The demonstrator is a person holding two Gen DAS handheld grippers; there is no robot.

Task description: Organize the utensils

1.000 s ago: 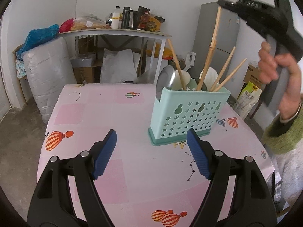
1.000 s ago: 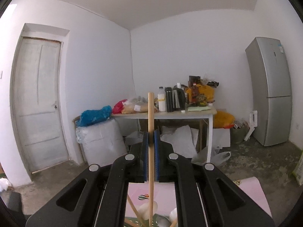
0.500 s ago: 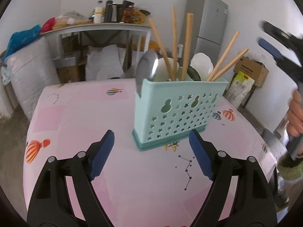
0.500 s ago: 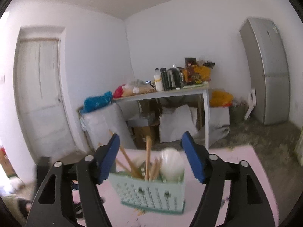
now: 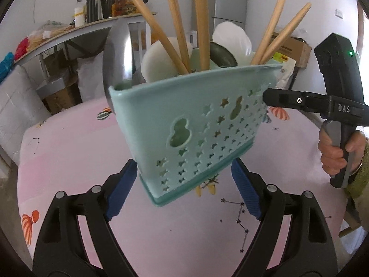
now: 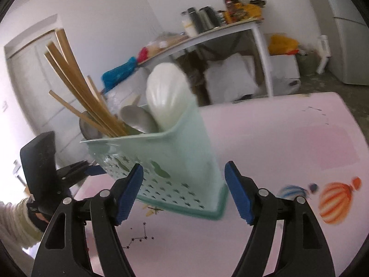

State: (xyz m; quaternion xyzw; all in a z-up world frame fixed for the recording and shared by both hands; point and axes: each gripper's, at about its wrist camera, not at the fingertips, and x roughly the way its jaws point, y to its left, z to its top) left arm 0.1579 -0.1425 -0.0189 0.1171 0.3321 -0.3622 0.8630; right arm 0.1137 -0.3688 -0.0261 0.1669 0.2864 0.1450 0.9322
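Mint-green plastic fills both views: the perforated utensil caddy [image 5: 196, 124] stands on the pink balloon-print tablecloth [image 5: 69, 161], already loaded with wooden chopsticks [image 5: 200, 23], a steel ladle [image 5: 120, 53] and white spoons [image 5: 159, 62]. No loose utensil shows on the cloth near either tool, so the loading step looks finished and the step in hand seems to be taking hold of the caddy itself.

The left gripper [image 5: 182, 189] has its blue pads spread wide, one at each lower corner of the caddy's long starred face. The near pad sits just beside the left corner; whether it touches the plastic I cannot tell. The caddy's base lies directly ahead of the tips, partly between them.

The right gripper [image 6: 184, 191] is also spread wide and holds nothing. From its own camera the caddy's narrow end stands between and just beyond its pads, with clear gaps on both sides. In the left view its black arm [image 5: 299, 101] reaches toward the caddy's far upper corner, and the person's hand [image 5: 336, 154] grips the handle.

Next, in my judgement, one tool must close across a wall or the narrow end. The long face looks too broad for the left pads, so the right one is better placed. A low grip risks tipping the tall chopsticks.
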